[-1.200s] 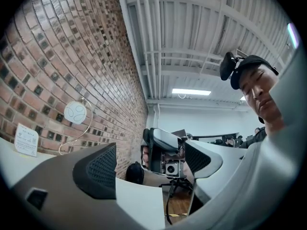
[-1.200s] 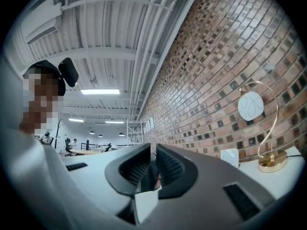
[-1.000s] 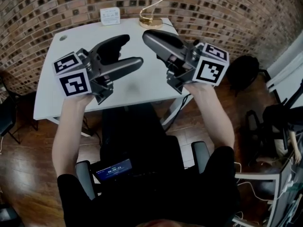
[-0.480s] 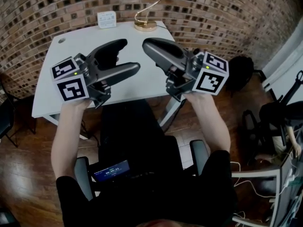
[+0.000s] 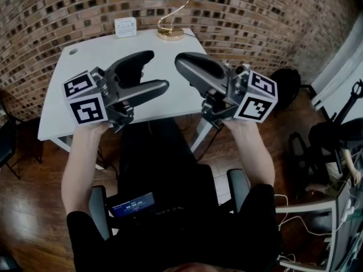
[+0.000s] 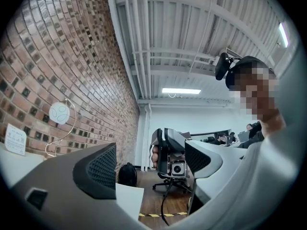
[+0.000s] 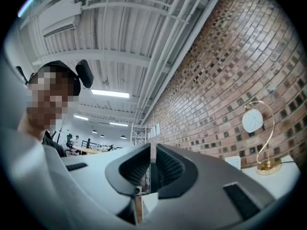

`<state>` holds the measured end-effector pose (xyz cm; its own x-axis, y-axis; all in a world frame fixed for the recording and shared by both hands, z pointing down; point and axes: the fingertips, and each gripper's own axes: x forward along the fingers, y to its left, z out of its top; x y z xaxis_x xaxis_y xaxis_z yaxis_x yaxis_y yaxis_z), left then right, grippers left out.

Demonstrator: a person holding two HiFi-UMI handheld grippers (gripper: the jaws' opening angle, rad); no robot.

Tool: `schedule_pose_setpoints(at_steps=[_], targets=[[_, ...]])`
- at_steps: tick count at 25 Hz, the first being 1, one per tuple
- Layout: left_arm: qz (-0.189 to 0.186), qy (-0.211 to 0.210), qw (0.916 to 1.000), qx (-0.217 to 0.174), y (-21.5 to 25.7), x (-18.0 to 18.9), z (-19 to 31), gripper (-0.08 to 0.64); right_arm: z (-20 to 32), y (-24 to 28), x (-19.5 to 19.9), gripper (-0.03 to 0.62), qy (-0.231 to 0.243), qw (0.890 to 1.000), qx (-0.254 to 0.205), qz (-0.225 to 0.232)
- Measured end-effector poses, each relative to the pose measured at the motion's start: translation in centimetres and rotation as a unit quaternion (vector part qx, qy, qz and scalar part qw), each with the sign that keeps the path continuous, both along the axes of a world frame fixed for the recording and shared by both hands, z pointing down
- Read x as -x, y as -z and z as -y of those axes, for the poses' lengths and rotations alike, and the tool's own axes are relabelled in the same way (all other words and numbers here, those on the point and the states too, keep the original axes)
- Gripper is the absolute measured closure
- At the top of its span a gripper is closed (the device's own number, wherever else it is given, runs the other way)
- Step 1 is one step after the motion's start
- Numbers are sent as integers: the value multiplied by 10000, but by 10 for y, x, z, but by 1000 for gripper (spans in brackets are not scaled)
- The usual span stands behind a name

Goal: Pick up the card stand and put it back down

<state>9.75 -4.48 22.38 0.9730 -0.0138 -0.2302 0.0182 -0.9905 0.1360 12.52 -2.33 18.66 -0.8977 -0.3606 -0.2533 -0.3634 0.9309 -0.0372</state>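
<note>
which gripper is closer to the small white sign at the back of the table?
Left. The left gripper is held in front of the white sign, slightly to its right; the right gripper is farther right, in front of the card stand.

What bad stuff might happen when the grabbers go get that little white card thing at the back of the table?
1. The white card stand sits at the table's far edge by the brick wall; a clumsy nudge might tip it over.
2. The gold stand is right beside it and might get bumped.
3. The right gripper's jaws are almost together; unopened, it would shove rather than grab.
</note>
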Motion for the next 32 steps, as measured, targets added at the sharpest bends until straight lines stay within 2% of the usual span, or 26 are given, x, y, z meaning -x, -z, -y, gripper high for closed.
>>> schedule_pose_setpoints(at_steps=[16, 21, 26, 32], targets=[[-49, -56, 9999, 71, 6, -19, -35, 121, -37, 4, -20, 543, -46, 10000, 26, 8], [-63, -254, 9996, -78, 15, -30, -44, 121, -51, 10, -28, 543, -147, 9997, -174, 106], [-30, -318, 9994, -133, 15, -35, -55, 121, -60, 3, -32, 544, -174, 9995, -126, 222], [-39, -499, 9987, -26, 4, -44, -73, 121, -75, -10, -44, 548, -288, 9990, -34, 335]])
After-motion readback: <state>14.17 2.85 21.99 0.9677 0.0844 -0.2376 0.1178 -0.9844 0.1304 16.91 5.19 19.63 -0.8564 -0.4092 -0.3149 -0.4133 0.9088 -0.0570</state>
